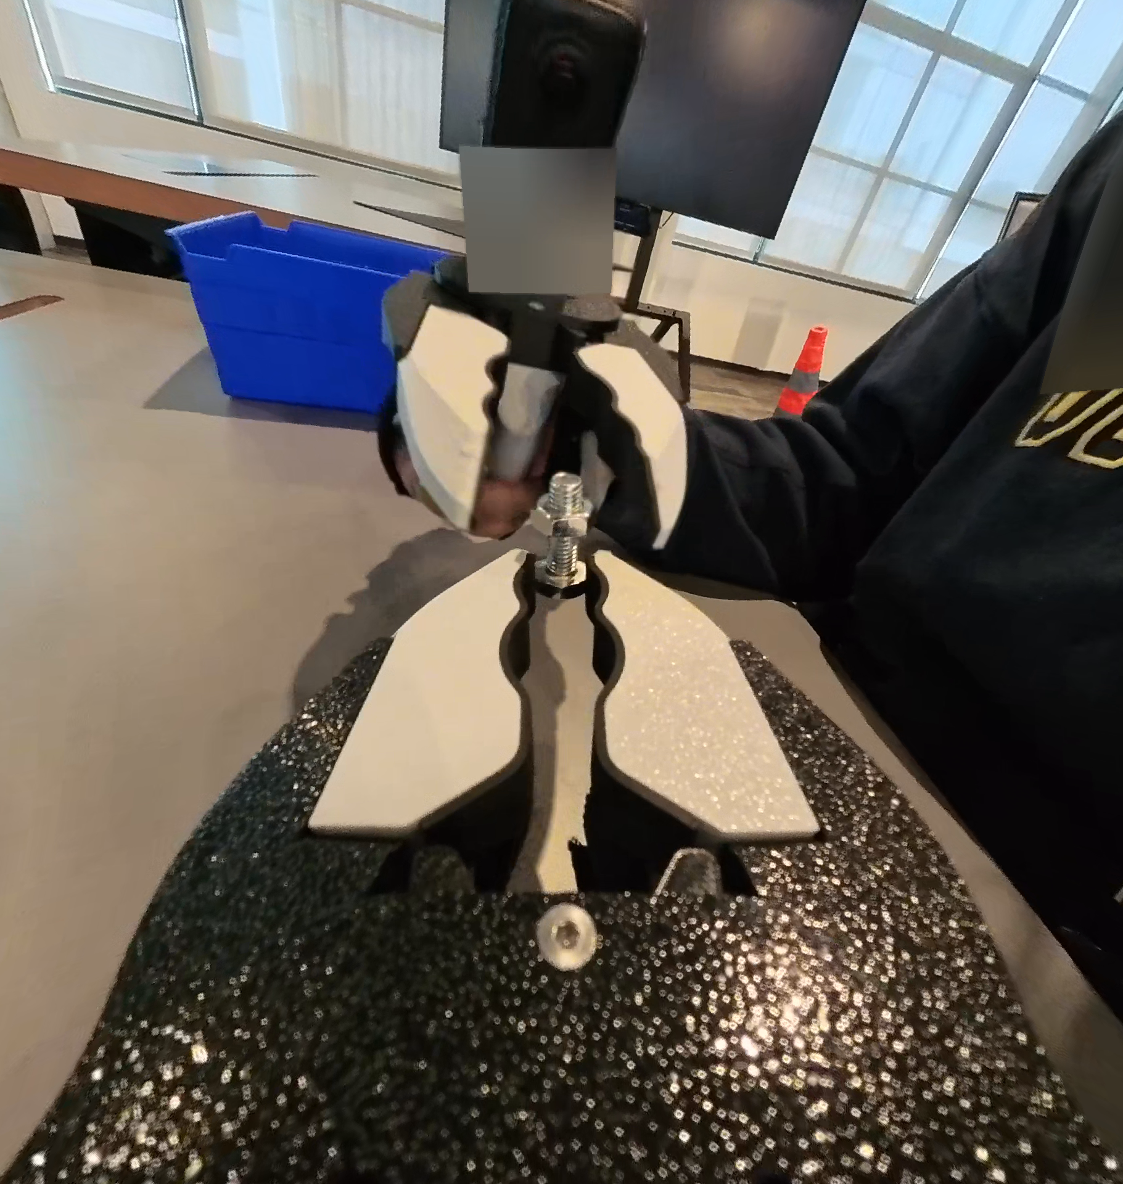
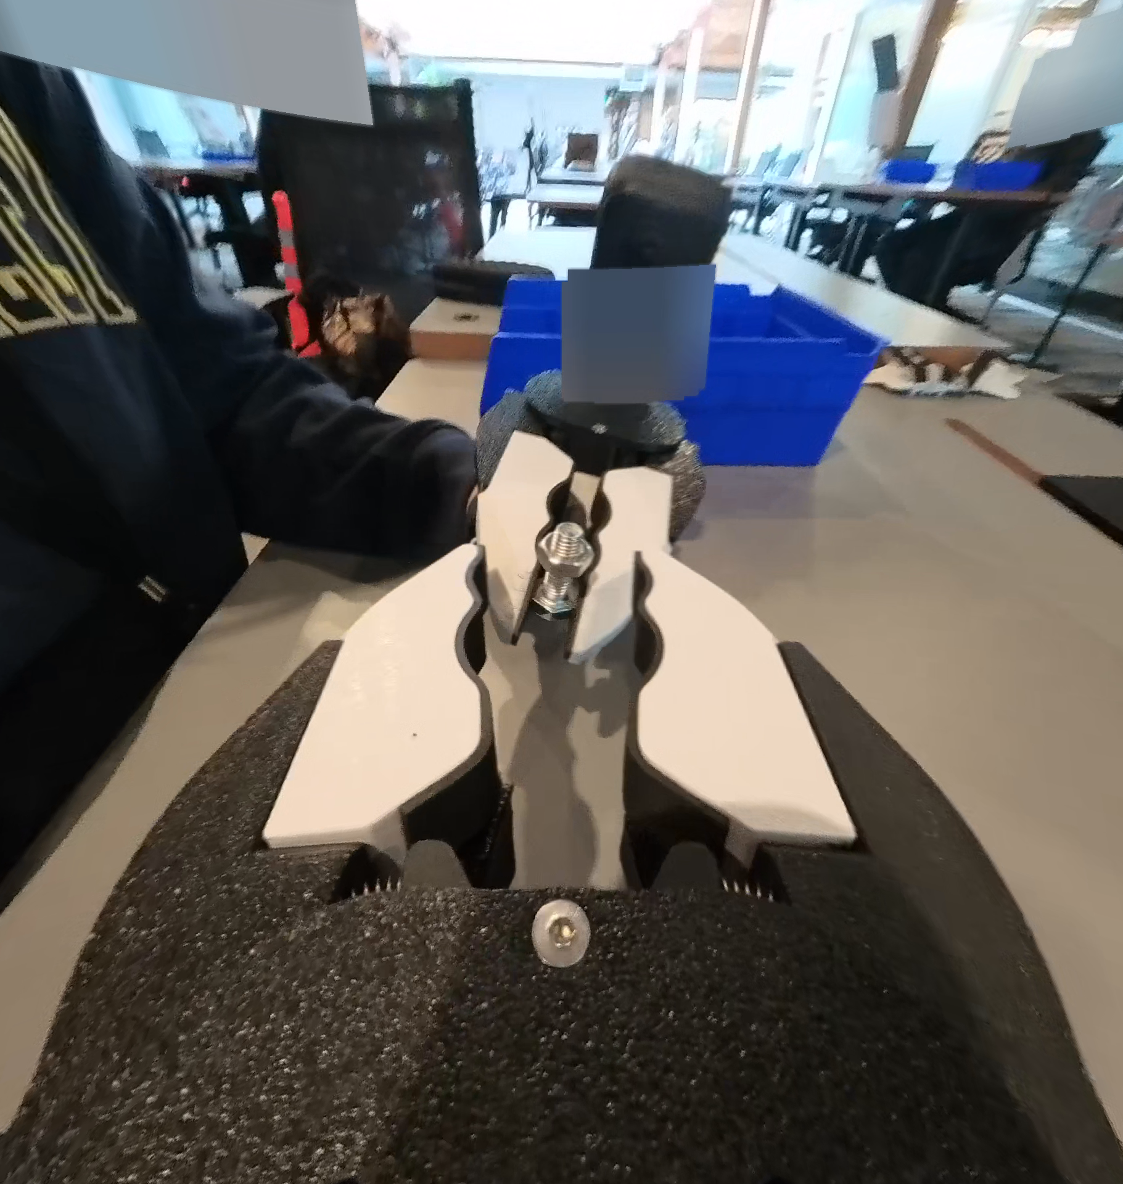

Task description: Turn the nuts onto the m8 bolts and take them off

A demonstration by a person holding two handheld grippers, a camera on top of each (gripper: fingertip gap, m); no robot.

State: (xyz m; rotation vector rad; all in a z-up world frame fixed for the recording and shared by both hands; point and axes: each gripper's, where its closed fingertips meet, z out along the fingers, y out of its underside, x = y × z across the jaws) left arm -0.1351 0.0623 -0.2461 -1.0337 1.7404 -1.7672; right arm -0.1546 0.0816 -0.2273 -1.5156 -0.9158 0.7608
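A silver M8 bolt (image 1: 557, 556) stands upright, thread up, with a silver nut (image 1: 562, 512) partway down the thread. My left gripper (image 1: 560, 567) is shut on the bolt's head just above the grey table (image 1: 129, 576). In the right wrist view the bolt (image 2: 551, 586) and nut (image 2: 562, 554) sit between the left gripper's fingers (image 2: 504, 557). My right gripper (image 2: 557, 557) faces the left one and is open. Its fingertips (image 2: 475, 564) stand either side of the nut without touching it. It also shows in the left wrist view (image 1: 568, 522).
A blue bin (image 1: 302, 320) stands on the table behind the grippers; it also shows in the right wrist view (image 2: 770, 371). A person's dark sleeve (image 1: 802, 480) reaches in from the right. An orange cone (image 1: 805, 378) and a monitor on a stand (image 1: 706, 96) are beyond the table.
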